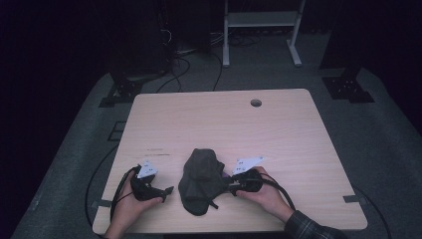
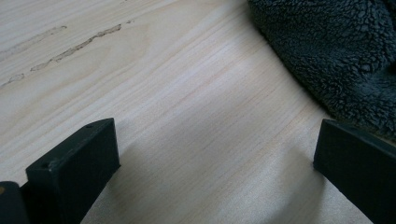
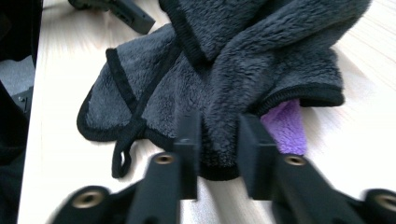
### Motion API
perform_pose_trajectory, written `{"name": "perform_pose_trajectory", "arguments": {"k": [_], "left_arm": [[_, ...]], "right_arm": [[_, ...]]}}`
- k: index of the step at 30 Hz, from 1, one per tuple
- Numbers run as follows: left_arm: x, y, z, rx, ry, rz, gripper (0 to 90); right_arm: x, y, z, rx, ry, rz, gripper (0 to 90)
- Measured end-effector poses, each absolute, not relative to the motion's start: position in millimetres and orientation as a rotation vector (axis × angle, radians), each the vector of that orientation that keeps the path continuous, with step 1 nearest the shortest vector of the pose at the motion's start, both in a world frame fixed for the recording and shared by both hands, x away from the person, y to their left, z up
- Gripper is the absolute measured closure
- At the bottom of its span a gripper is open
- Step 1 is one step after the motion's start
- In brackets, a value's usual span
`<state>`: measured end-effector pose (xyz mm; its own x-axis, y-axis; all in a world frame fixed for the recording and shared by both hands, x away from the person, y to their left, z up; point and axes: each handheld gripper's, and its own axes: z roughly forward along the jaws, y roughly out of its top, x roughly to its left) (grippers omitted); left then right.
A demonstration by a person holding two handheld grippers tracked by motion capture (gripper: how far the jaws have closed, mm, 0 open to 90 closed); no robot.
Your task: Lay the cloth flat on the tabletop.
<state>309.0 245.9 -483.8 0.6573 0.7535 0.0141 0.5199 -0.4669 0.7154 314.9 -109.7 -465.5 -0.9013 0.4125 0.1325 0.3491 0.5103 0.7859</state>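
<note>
Grip on the cloth's right edge, other side waiting.
Right hand-held gripper has its jaws pinched on a fold of the grey fleece cloth, a purple lining peeking out beside them; the left hand-held gripper stands wide apart over bare tabletop, holding nothing, just left of the cloth, which lies bunched near the front edge. Judged best: bring the left to a free hem before pulling flat.

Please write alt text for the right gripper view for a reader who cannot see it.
The right gripper has its two black jaws closed on an edge of a crumpled dark grey fleece cloth with black trim, lying on a pale wooden table. A purple layer peeks out beneath a fold, and a small black loop hangs from its hem.
</note>
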Motion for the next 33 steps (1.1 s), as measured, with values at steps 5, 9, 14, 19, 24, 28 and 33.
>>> {"name": "perform_pose_trajectory", "arguments": {"k": [5,9,14,19,24,28,33], "left_arm": [[308.9,245.9,-483.9,2.175,0.982,0.431,0.0],[308.6,245.9,-483.7,2.176,0.983,0.431,0.0],[308.5,245.9,-483.7,2.176,0.983,0.431,0.0],[308.3,246.0,-483.7,2.176,0.983,0.431,0.0],[308.2,246.0,-483.8,2.176,0.982,0.432,0.0],[307.9,246.2,-483.6,2.179,0.981,0.431,0.0],[307.7,246.2,-483.6,2.178,0.981,0.430,0.0]], "right_arm": [[315.8,-120.1,-452.1,0.701,2.618,1.409,83.1],[318.3,-131.0,-441.5,0.707,2.571,1.434,84.0],[319.5,-146.5,-431.8,0.740,2.521,1.451,84.0],[319.3,-164.2,-421.2,0.766,2.464,1.479,84.1],[319.0,-181.8,-414.4,0.798,2.415,1.482,84.2],[319.7,-205.6,-408.3,0.857,2.350,1.483,84.3],[321.6,-229.1,-405.7,0.912,2.294,1.447,84.4]]}}
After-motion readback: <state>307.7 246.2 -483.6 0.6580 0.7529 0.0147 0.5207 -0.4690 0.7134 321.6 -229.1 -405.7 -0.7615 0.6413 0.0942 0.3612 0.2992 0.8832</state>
